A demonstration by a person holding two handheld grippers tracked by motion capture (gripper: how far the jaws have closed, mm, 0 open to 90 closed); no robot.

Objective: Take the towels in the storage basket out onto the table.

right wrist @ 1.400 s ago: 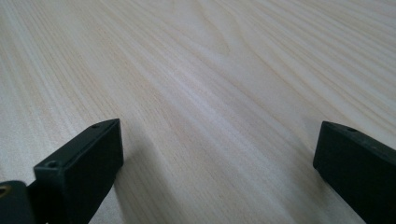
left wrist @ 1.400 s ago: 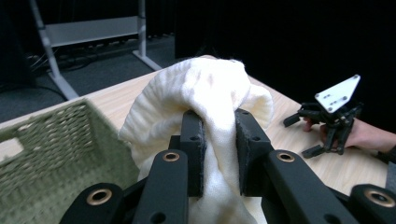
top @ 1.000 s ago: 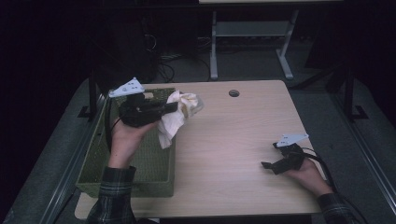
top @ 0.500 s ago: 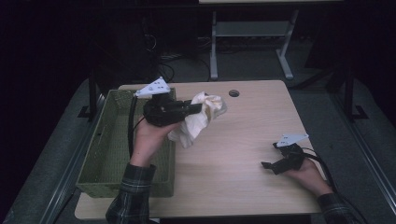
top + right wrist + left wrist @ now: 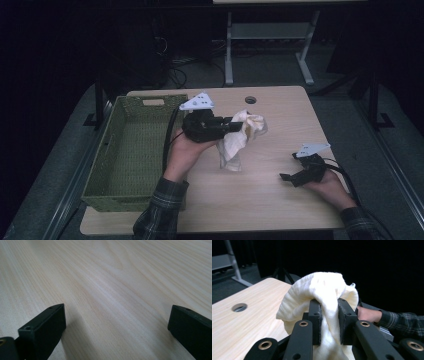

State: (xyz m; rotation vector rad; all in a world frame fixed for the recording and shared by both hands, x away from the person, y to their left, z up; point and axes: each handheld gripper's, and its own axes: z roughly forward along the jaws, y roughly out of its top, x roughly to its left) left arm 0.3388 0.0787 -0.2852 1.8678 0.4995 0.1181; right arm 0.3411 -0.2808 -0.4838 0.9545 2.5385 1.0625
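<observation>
Cream ribbed cloth [image 5: 322, 297] bunches soft in the left claw [image 5: 329, 315]'s pinch; right claw [image 5: 115, 322] gapes over pale woodgrain table [image 5: 112, 277].

Dim room, with light falling on the desk alone.
From my high view the desk [image 5: 280, 200] is lit from above and the surroundings sink into black. In my left gripper view the cloth [image 5: 324, 292] is bright and sharp against darkness. My right gripper view is soft, with blurred jaws casting faint shadows.
</observation>
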